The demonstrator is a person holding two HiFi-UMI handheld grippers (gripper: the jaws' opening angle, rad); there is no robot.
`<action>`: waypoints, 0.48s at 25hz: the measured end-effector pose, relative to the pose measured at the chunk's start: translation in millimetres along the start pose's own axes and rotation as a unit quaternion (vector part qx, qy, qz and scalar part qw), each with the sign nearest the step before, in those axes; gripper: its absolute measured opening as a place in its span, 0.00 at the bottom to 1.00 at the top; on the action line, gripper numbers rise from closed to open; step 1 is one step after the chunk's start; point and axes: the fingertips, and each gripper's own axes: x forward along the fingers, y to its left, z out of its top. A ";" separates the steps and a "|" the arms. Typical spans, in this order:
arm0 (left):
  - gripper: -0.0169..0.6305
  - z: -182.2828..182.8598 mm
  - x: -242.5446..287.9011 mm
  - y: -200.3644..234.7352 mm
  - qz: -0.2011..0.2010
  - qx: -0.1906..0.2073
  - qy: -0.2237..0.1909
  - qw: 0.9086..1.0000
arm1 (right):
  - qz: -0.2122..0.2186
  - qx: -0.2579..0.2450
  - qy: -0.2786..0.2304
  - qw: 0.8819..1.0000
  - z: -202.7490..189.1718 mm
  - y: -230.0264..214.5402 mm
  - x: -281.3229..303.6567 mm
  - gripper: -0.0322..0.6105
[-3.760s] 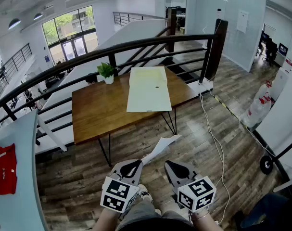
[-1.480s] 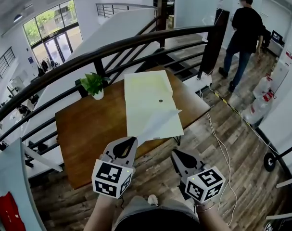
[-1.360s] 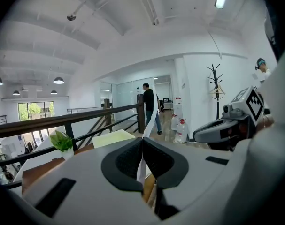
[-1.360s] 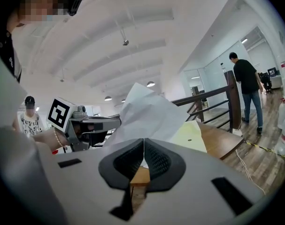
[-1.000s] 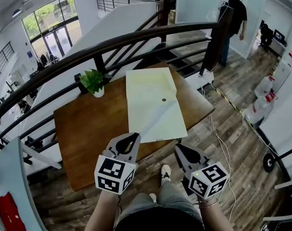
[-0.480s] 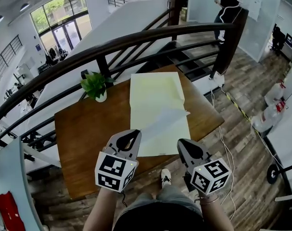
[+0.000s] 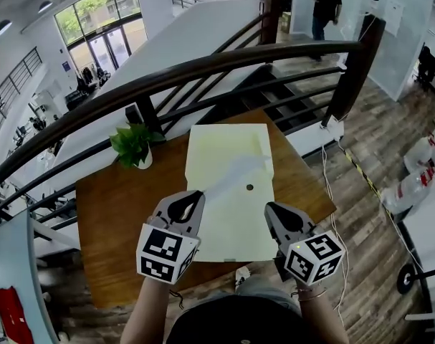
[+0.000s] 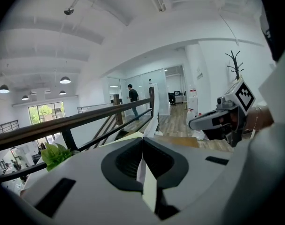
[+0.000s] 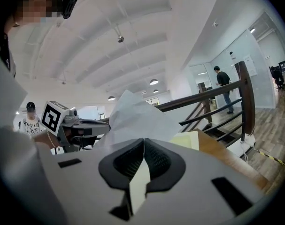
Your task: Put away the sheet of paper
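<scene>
Since the sheet (image 7: pixel 233 172) is pinched by one edge only in the left gripper (image 7: pixel 194 194), floating above the folder (image 7: pixel 235 228) on the table (image 7: pixel 113 217), it may flop or slip out; right gripper (image 7: pixel 272 211) jaws pressed together, empty.

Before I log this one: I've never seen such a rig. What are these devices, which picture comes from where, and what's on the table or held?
A person holds a two-jaw gripper in each hand; the marker cubes belong to them. The wide picture comes from a head camera looking down; the other two cameras ride on the grippers, looking along their jaws. On the wooden table sit a large pale yellow folder and a potted plant. The left gripper is shut on the sheet of paper; the right gripper is shut and empty.
</scene>
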 end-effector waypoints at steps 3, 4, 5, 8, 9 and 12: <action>0.06 2.6 19.8 8.0 0.015 0.001 0.005 1.000 | 0.008 0.002 0.003 1.000 4.4 -22.2 12.8 0.09; 0.06 2.8 25.9 10.2 0.019 0.000 0.007 1.000 | 0.011 0.003 0.006 1.000 4.7 -28.0 17.0 0.09; 0.06 2.6 31.4 12.5 0.023 0.001 0.009 1.000 | 0.015 0.004 0.008 1.000 4.4 -32.9 21.2 0.09; 0.06 3.1 44.6 19.8 0.037 0.001 0.013 0.999 | 0.030 0.005 0.017 0.999 2.8 -42.8 32.1 0.09; 0.06 4.3 48.3 22.6 0.041 0.001 0.012 0.999 | 0.034 0.003 0.020 0.999 2.6 -45.4 34.8 0.09; 0.06 6.5 57.5 28.3 0.054 0.002 0.015 0.998 | 0.043 0.002 0.029 0.999 1.9 -53.7 38.8 0.09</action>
